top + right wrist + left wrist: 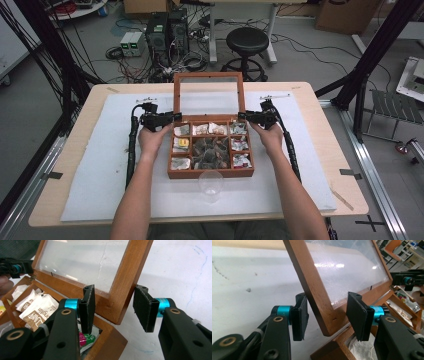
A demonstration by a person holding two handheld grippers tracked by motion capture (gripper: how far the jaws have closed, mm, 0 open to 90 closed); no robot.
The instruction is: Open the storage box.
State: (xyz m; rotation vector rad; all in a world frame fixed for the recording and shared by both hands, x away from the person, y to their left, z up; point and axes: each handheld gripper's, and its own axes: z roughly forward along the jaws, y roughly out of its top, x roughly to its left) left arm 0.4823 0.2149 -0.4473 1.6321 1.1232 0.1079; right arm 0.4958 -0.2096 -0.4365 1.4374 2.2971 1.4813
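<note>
A wooden compartment box (210,173) sits mid-table with its glass-paned lid (208,76) standing upright. Sachets (215,128) and other small packets fill its compartments. My left gripper (172,117) comes in from the left at the lid's lower left corner. In the left gripper view its jaws (327,302) straddle the lid's side rail (312,287), open, with a gap at the far pad. My right gripper (243,116) mirrors it at the lower right corner. Its jaws (115,293) stand open around the lid's rail (125,277), above printed sachets (37,310).
A clear plastic cup (210,184) stands just in front of the box. A white mat (100,165) covers most of the wooden table (50,200). Beyond the far edge are a black stool (247,40), computers and floor cables.
</note>
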